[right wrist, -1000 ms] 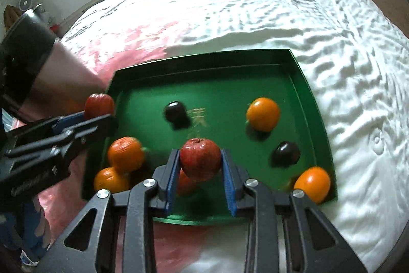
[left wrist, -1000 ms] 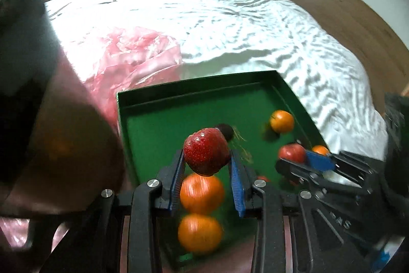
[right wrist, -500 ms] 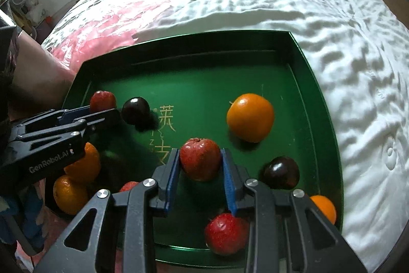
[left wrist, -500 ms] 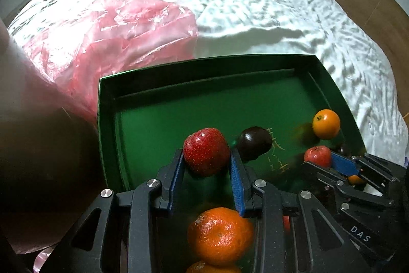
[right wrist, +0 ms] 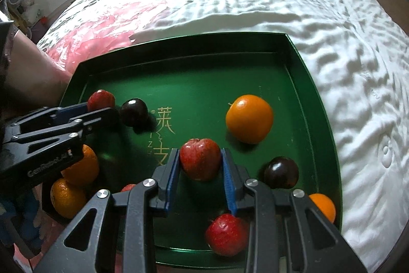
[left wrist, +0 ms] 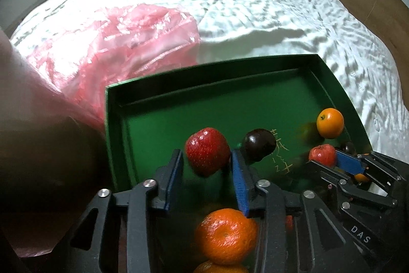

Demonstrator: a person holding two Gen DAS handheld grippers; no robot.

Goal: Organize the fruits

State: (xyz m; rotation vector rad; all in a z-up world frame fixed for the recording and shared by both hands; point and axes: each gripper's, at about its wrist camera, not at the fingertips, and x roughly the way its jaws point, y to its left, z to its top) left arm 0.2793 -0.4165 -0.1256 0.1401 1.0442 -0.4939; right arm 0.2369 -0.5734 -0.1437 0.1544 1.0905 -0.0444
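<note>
Risk, left side: left gripper has jaws opening around a red fruit; gaps show at both blue pads, so the round fruit is likely to roll across the green tray toward the dark plum just beside it.
Risk, right side: right gripper also has jaws opening; its red apple sits between the pads near the tray's middle, the pads close against it or just parting, and could bump the large orange or a second dark plum.
Surface: tray floor looks smooth and hard, low-walled, with gold lettering; little stops rolling.
Support: tray rests on a soft rumpled white bedsheet, so it may tilt.
Neighbours: dimpled mandarin at the tray's near edge; crinkly pink plastic bag beyond its far left corner.
</note>
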